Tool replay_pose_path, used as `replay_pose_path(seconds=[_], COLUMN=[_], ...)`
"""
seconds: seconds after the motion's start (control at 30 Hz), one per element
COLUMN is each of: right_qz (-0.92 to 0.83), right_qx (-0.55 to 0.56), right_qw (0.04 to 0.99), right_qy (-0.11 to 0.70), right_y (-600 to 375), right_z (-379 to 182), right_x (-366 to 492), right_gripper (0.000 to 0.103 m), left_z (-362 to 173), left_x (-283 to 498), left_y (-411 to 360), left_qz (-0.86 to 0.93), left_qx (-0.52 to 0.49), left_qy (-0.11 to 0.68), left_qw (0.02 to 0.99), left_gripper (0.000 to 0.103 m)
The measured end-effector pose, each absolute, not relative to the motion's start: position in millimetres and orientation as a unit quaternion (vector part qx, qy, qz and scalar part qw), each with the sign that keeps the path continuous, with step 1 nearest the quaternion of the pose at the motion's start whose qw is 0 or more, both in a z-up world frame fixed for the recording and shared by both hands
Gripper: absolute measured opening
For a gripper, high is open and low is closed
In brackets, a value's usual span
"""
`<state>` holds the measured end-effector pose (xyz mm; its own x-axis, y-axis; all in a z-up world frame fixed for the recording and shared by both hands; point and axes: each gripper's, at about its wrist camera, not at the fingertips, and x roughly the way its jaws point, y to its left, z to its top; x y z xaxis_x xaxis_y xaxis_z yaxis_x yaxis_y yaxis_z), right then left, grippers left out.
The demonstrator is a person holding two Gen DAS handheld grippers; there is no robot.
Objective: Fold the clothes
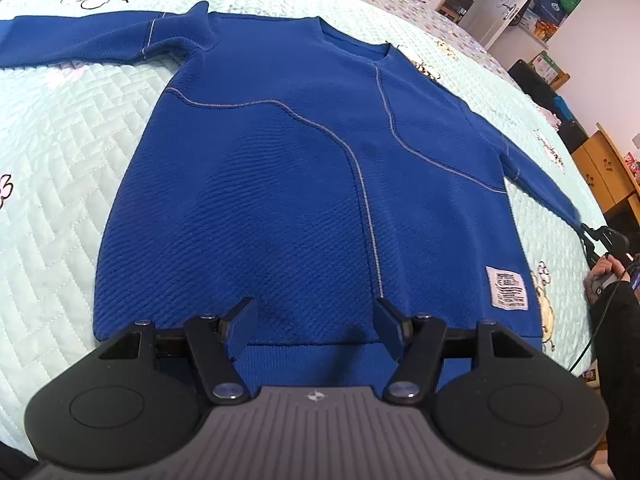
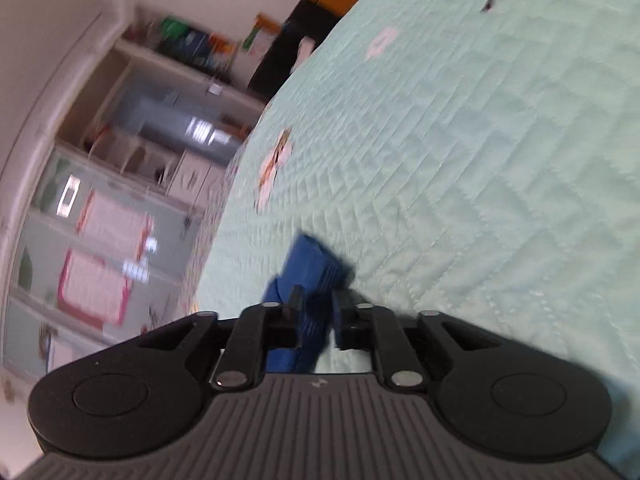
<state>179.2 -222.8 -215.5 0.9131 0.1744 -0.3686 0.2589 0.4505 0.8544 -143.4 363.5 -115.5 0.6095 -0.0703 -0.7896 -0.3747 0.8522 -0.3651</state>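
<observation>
Sweater, blue waffle-knit, lies flat on quilted bedspread.

Your left gripper hangs over the hem of the blue sweater, jaws wide apart with nothing between them. The sweater lies flat, front up, on the pale green quilt, neck away from you. Its white label sits near the hem, right of the gripper. At the far right sleeve cuff, your right gripper meets the fabric.
</observation>
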Motion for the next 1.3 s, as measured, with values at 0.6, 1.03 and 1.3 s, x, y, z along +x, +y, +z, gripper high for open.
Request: replay_pose_path(seconds=[0.6,1.03,1.3], right_qz=[0.395,0.366,0.360], right_qx=[0.280,0.177,0.191], right_qw=[0.816,0.851,0.846], right_qy=[0.315,0.332,0.343], right_y=[80,112,117], right_z=[-151,-183,-189], right_x=[31,23,32], right_gripper=[0.051,0.060,0.060], left_z=[-73,-120,-137], left_x=[-194,-210,-158], left_y=[491,749,820], left_qz=[0.234,0.369,0.347], left_qx=[-0.331,-0.523,-0.526], left_qy=[0.278,0.174,0.180], left_qw=[0.871,0.748,0.756], left_gripper=[0.066,0.067,0.071])
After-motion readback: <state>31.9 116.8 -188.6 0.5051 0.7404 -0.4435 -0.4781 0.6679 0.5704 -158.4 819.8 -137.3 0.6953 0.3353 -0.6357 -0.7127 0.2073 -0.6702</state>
